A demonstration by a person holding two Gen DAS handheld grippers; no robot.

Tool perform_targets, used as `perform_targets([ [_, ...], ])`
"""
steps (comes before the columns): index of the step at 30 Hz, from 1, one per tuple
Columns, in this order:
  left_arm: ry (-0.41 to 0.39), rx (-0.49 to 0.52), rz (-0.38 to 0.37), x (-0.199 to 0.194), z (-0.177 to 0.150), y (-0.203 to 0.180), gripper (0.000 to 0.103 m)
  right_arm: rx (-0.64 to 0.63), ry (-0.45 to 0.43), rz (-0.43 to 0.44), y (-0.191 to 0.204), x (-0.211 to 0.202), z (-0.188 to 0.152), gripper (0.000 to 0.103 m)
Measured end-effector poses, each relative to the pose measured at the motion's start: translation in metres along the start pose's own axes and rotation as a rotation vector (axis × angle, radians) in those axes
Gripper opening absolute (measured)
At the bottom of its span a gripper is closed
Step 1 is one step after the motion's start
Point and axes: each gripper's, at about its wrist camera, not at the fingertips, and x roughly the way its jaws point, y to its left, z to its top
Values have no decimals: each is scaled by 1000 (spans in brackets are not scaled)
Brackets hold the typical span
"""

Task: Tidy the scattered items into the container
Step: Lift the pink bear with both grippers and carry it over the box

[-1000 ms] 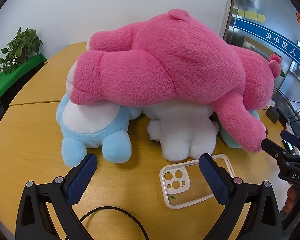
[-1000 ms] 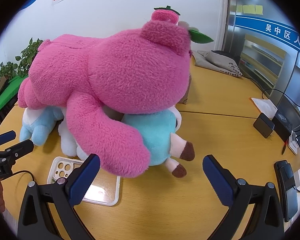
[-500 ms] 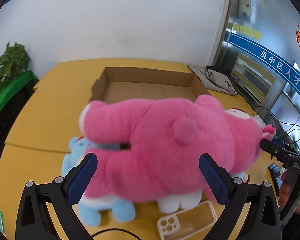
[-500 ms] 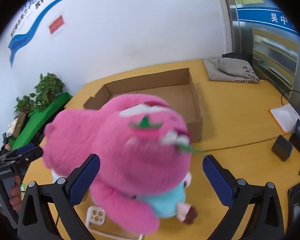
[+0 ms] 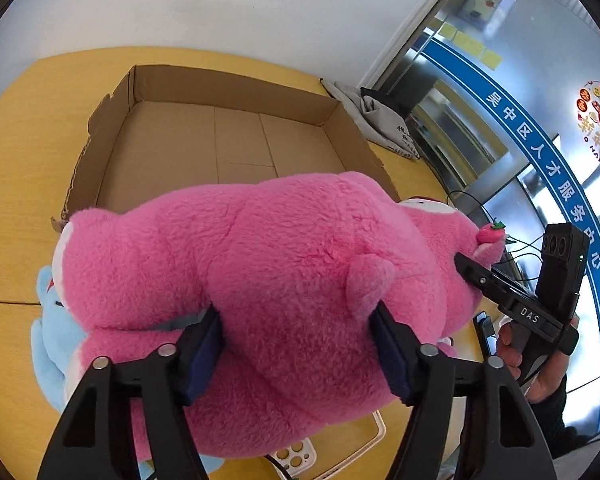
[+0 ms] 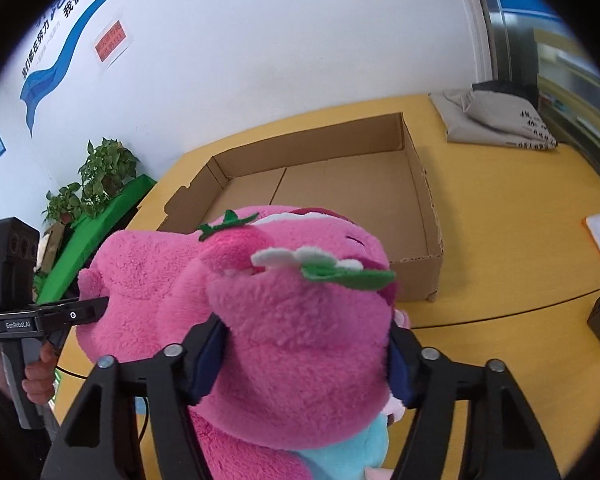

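We have the pink bear held at both ends. Our left gripper has just been closing, and its fingers now pinch the bear's rump beside the small tail. Our right gripper has closed as well, fingers pressed into the plush of the head, under the felt strawberry. The bear lies across a blue toy and a clear phone case on the bench, just in front of the open box. Whether the bear still rests on the blue toy we probably cannot tell.
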Motion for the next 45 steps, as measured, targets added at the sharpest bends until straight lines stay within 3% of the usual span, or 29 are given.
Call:
perform_targets([
  [6,-40,20,-34,-19,2,-12,49,-33,-90,-6,15,-26,10,51],
  [10,-85,30,-41,-30,18,-16,46,-53,-161,-10,23,-37,32,50],
  [16,-186,99,-16,-44,103,-14,45,-31,-250,9,16,-21,99,50],
  [21,-216,131,-21,-20,191,-3,46,-20,-318,-16,-1,20,171,50],
  [24,-210,124,-26,9,229,7,46,7,-315,-27,-20,58,197,51],
  [28,-133,72,-24,79,256,40,46,24,-276,-64,-54,131,210,51],
  [31,-7,-9,20,152,259,78,42,79,-139,-114,-80,194,200,53],
  [32,45,-34,44,174,256,87,26,99,-92,-130,-89,215,196,53],
  [35,102,-38,27,210,245,96,26,136,17,-215,-103,245,179,56],
  [38,91,-4,56,203,246,89,28,149,33,-206,-111,239,178,66],
  [40,82,-9,78,192,247,86,34,171,48,-195,-116,233,180,74],
  [43,26,-3,156,161,242,80,42,175,35,-203,-114,215,178,75],
  [45,-24,15,191,128,229,76,55,159,-1,-224,-108,193,179,78],
])
